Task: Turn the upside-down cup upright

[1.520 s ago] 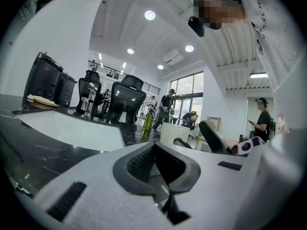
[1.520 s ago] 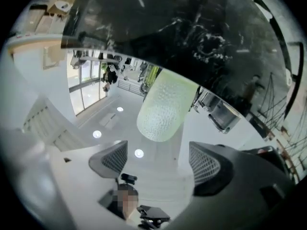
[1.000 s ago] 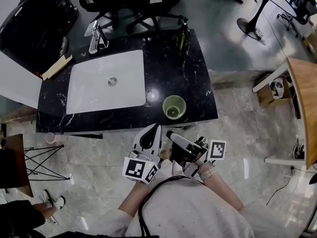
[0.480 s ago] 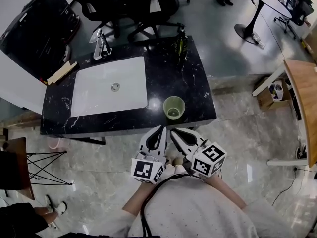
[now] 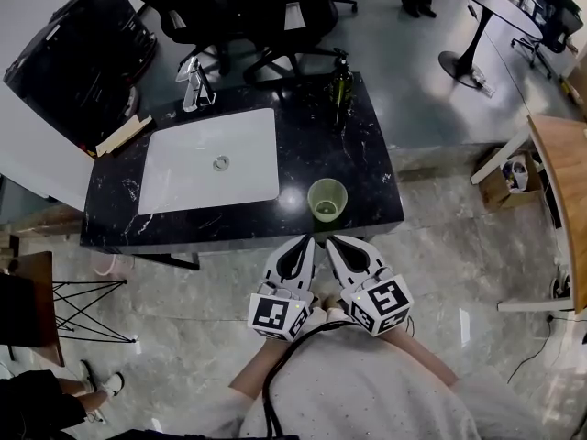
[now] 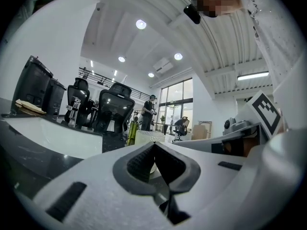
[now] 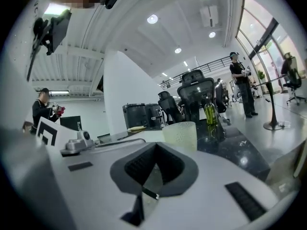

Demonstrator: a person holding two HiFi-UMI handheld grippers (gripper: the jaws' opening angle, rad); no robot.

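Green-tinted cup (image 5: pixel 326 199) stood upright, mouth up, on the black counter (image 5: pixel 359 159) just ahead of the left tongs (image 5: pixel 302 244) and right tongs (image 5: pixel 337 244), so the turning looked finished. The left pair was pressed together and empty. The right had just been closing to meet, with nothing between.

On the counter (image 5: pixel 362 159) the cup (image 5: pixel 327 199) stands right of the sink (image 5: pixel 183 170) — bottle (image 5: pixel 341 81) behind it.

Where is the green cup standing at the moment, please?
In the head view the green cup stands upright near the front edge of the black counter, right of the white sink.
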